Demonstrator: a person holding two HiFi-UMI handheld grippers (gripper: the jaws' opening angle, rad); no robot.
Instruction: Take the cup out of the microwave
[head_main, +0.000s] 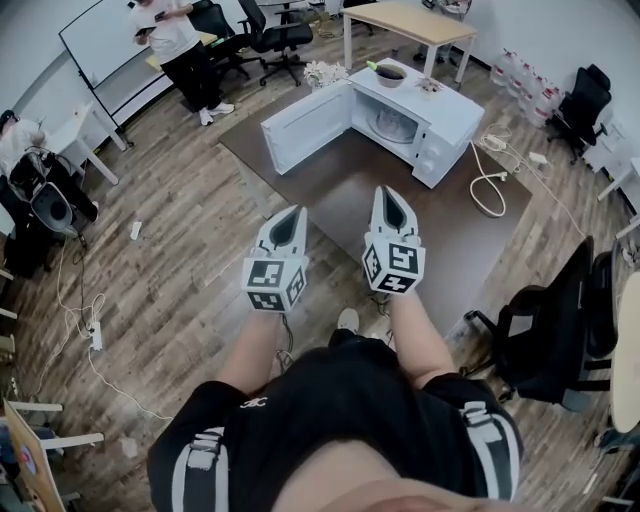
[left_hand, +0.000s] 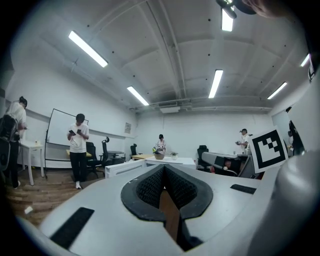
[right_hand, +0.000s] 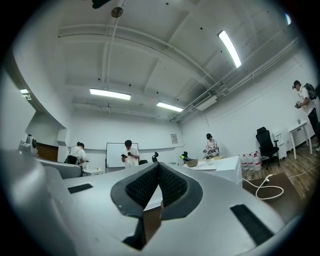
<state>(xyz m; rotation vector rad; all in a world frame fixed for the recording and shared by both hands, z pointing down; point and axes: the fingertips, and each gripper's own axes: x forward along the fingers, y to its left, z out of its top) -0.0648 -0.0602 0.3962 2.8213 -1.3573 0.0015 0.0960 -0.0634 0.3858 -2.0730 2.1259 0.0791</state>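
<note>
A white microwave (head_main: 440, 125) stands on a dark brown table (head_main: 340, 190) with its door (head_main: 305, 128) swung open to the left. Inside its cavity sits a pale cup (head_main: 395, 125), small in the head view. A dark bowl (head_main: 390, 73) rests on top of the microwave. My left gripper (head_main: 290, 215) and right gripper (head_main: 386, 195) are held side by side in front of the table, short of the microwave and pointing toward it. Both are shut and hold nothing. In the left gripper view the open door (left_hand: 122, 167) shows beyond the left gripper (left_hand: 164, 169). In the right gripper view the microwave (right_hand: 220, 167) lies beyond the right gripper (right_hand: 158, 166).
A white cable (head_main: 490, 185) trails across the table's right side. A black office chair (head_main: 545, 335) stands close at my right. A person (head_main: 180, 45) stands by a whiteboard (head_main: 100, 40) at the back left. A wooden desk (head_main: 410, 20) and water bottles (head_main: 525, 85) are behind the microwave.
</note>
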